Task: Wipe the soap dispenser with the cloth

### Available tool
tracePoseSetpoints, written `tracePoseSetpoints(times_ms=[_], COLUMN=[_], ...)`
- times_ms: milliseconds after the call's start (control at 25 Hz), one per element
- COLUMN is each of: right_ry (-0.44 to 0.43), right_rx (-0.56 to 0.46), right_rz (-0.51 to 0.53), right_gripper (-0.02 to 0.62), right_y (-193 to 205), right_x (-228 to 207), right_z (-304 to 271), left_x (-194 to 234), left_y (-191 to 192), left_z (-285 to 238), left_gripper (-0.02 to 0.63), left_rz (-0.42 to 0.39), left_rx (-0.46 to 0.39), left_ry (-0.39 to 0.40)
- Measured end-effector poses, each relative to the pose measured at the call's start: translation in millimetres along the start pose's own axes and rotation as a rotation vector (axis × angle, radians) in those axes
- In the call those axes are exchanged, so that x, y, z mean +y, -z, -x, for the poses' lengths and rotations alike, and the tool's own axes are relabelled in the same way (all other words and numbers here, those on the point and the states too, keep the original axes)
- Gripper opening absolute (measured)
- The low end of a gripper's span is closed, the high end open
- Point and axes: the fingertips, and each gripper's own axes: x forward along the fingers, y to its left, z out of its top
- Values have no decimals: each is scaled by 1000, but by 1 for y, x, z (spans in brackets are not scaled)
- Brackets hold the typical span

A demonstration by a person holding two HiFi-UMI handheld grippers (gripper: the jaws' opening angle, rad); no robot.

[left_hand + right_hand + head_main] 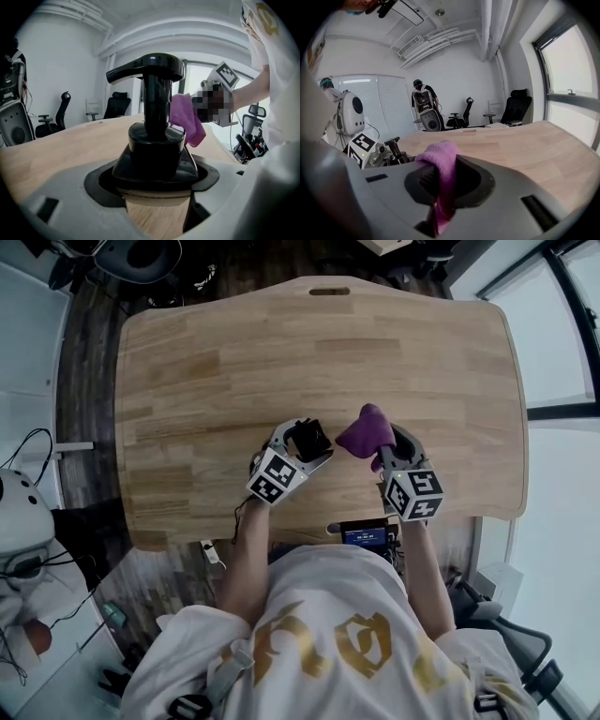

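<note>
Two handheld grippers meet over the near edge of a wooden table (281,343), just beyond the person's white shirt (319,643). The left gripper (302,446) is clenched on the black soap dispenser (312,434). The right gripper (394,446) pinches the purple cloth (367,431), which bunches past its jaws, just beside the dispenser. Only the head view gives this layout from above.

Only the left gripper view shows the dispenser in detail. The jaws press against its wide lower body, and the pump neck rises to a spout (123,72) pointing left. The cloth hangs behind the neck on the right; whether they touch cannot be judged.

Only the right gripper view shows the cloth squeezed between that gripper's jaws and trailing downward. Farther off it shows office chairs (513,108) and a standing person (423,105) at the far wall.
</note>
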Motion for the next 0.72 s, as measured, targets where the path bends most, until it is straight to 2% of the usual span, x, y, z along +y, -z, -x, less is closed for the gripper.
tracePoseSetpoints(times_ms=[360, 560, 720], right_ry=[-14, -36, -57], right_rx=[-50, -74, -86], right_rz=[-5, -6, 7], right_gripper=[34, 34, 34], right_y=[-9, -15, -18], right_x=[15, 26, 35], right_z=[22, 32, 40], left_x=[-18, -31, -45], left_y=[-38, -50, -59], left_z=[27, 41, 51], left_gripper=[357, 357, 357], left_rz=[-52, -70, -120], left_rx=[-47, -52, -32], left_ry=[73, 103, 115])
